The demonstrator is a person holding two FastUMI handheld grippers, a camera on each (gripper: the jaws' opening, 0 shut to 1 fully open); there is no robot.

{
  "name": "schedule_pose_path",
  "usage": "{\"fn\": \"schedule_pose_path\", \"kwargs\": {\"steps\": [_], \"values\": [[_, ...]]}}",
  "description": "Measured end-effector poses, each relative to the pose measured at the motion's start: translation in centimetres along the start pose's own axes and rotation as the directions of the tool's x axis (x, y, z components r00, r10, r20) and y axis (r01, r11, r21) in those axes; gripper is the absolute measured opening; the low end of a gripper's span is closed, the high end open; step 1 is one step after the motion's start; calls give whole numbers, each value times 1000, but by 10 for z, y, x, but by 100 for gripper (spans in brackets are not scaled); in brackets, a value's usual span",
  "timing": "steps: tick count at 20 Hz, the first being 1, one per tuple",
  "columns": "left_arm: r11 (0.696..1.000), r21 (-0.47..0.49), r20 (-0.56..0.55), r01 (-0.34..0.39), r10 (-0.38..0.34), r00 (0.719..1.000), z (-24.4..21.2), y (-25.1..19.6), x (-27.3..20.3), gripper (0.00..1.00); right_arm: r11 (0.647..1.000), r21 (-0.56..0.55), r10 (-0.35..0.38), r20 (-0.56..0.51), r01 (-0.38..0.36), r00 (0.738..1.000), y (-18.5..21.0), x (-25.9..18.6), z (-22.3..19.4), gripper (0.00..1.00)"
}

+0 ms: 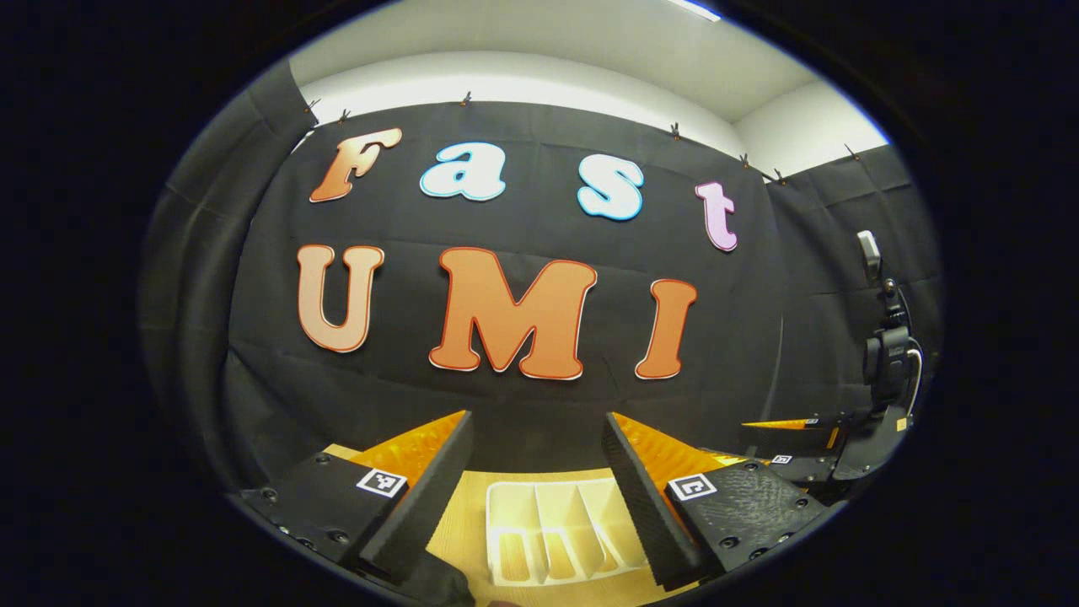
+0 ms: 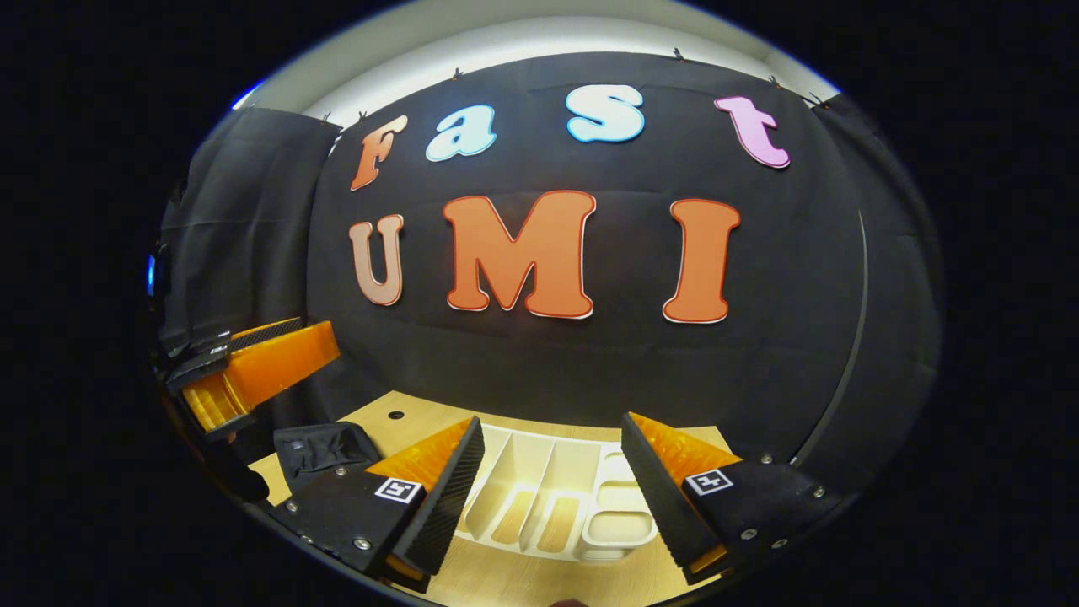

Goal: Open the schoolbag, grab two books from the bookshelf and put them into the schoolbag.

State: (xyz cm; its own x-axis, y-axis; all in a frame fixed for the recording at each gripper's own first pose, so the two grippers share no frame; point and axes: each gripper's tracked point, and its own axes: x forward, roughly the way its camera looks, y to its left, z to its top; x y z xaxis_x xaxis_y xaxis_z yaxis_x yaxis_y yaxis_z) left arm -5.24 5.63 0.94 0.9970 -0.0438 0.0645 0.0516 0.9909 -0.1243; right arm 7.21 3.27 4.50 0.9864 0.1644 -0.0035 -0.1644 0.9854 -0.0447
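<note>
The white bookshelf [image 1: 552, 527], a low rack with upright dividers, lies on the wooden table [image 1: 459, 531] below and between my left gripper's fingers. My left gripper [image 1: 537, 417] is open, held above the table with nothing between its fingers. In the right gripper view the same bookshelf [image 2: 548, 497] sits just beyond my open right gripper [image 2: 553, 419], whose fingers also hold nothing. The black schoolbag [image 2: 324, 447] lies on the table to the left of the rack. The table's wood shows through the rack's slots.
The left gripper [image 2: 278, 337] hovers at the far left of the right gripper view. The right gripper [image 1: 784, 438] shows at the right of the left gripper view, under a camera on a stand [image 1: 885, 337]. Black cloth closes the table's back edge.
</note>
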Motion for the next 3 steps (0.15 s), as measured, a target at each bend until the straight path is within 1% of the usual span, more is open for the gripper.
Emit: {"fn": "schedule_pose_path", "kwargs": {"steps": [1, 2, 3], "values": [[1000, 5, -3, -17, 17, 1000, -1, 3, 3, 96, 1000, -13, -8, 11, 8, 1000, 0, -1, 2, 97], [1000, 3, 6, -15, 15, 1000, -2, 3, 6, 95, 999, -26, -31, 15, 31, 999, -3, 0, 1, 97], [1000, -1, -4, -12, 12, 1000, -7, 1, 10, 97, 999, -31, -33, 2, 33, 999, -4, 2, -4, 97]]}}
